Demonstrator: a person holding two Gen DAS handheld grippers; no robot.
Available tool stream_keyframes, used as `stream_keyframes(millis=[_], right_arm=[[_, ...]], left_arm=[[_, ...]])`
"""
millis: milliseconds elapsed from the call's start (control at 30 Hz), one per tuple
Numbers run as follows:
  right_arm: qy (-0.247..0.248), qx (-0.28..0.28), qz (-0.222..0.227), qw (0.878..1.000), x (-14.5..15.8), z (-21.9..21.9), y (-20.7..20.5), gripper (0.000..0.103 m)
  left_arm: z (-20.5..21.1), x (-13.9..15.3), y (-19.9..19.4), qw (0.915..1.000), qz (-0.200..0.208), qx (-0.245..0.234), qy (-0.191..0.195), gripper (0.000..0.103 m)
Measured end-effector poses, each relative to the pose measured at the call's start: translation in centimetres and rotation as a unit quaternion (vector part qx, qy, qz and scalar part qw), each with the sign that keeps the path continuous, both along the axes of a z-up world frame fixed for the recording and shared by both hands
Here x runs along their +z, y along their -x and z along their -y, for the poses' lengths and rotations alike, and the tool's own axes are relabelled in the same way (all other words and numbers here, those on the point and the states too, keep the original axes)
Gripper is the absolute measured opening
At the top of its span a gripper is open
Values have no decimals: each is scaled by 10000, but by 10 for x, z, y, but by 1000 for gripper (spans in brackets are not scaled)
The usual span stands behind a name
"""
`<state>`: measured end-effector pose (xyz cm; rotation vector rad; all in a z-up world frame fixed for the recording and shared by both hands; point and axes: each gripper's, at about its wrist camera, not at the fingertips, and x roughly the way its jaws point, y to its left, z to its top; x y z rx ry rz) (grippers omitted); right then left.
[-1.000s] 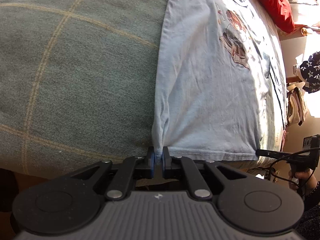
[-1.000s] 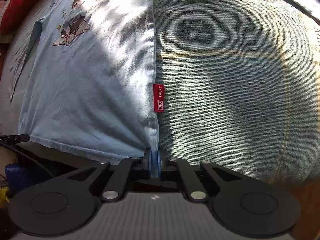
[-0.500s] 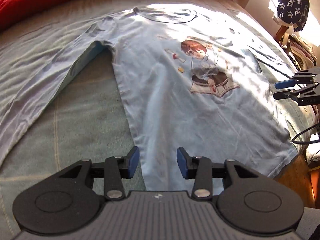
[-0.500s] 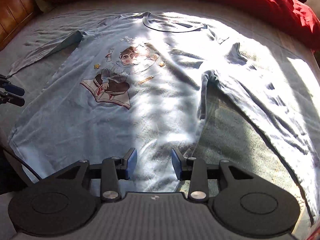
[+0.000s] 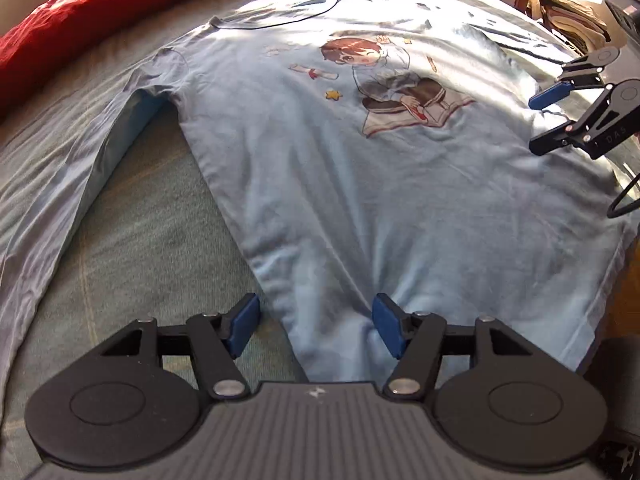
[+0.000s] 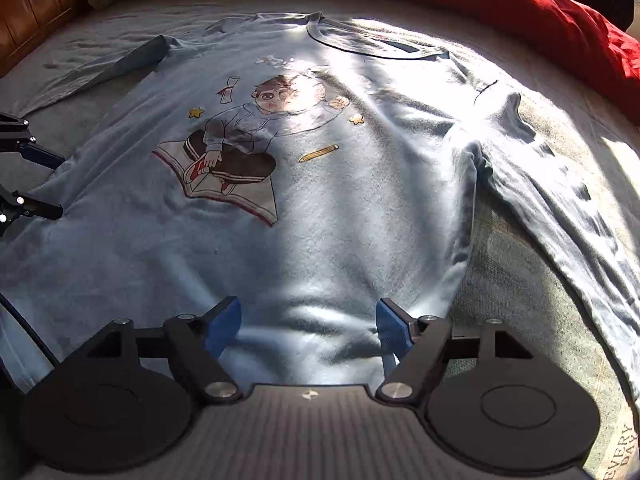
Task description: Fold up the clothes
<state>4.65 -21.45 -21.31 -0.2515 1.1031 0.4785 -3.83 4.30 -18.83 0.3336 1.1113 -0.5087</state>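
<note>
Pale-blue long-sleeved shirt [image 5: 320,184] is lying flat, print up, across the bed [image 5: 152,248], filling mid-frame. Left gripper [image 5: 316,326] and right gripper [image 6: 308,326] are hovering wide open, holding nothing, over the hem. Any fold should be taking both layers squarely, seams aligned.

Left wrist view: the camera sits behind its own tongs [image 5: 316,326], low over the bed [image 5: 152,240], facing up the shirt [image 5: 360,200] from its hem toward the collar and the red bedding [image 5: 80,20] at upper left of the frame. The other tongs [image 5: 560,120] show at the right edge.

Right wrist view: same low, close stance behind its tongs [image 6: 308,326], facing the same way, red bedding [image 6: 560,20] at upper right.

Shared: both views cover the shirt's front print [image 6: 236,148] and collar; each sees the other tongs [image 6: 28,184] at its edge.
</note>
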Motion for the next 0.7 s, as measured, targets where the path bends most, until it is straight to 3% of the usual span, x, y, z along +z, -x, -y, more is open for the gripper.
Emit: stream_keyframes(millis=[200, 367, 533, 700], right_arm=[[360, 35, -459, 9983, -4, 7, 63, 94], [369, -40, -645, 9972, -7, 4, 59, 100], [380, -144, -730, 9965, -11, 2, 55, 103], [416, -166, -828, 9956, -5, 5, 56, 103]], left_arm=[[-11, 14, 43, 9988, -403, 113, -247, 62], [1, 34, 26, 9998, 12, 110, 148, 62], [30, 19, -4, 9977, 236, -344, 541, 63], [6, 9, 4, 9982, -351, 61, 488, 65]])
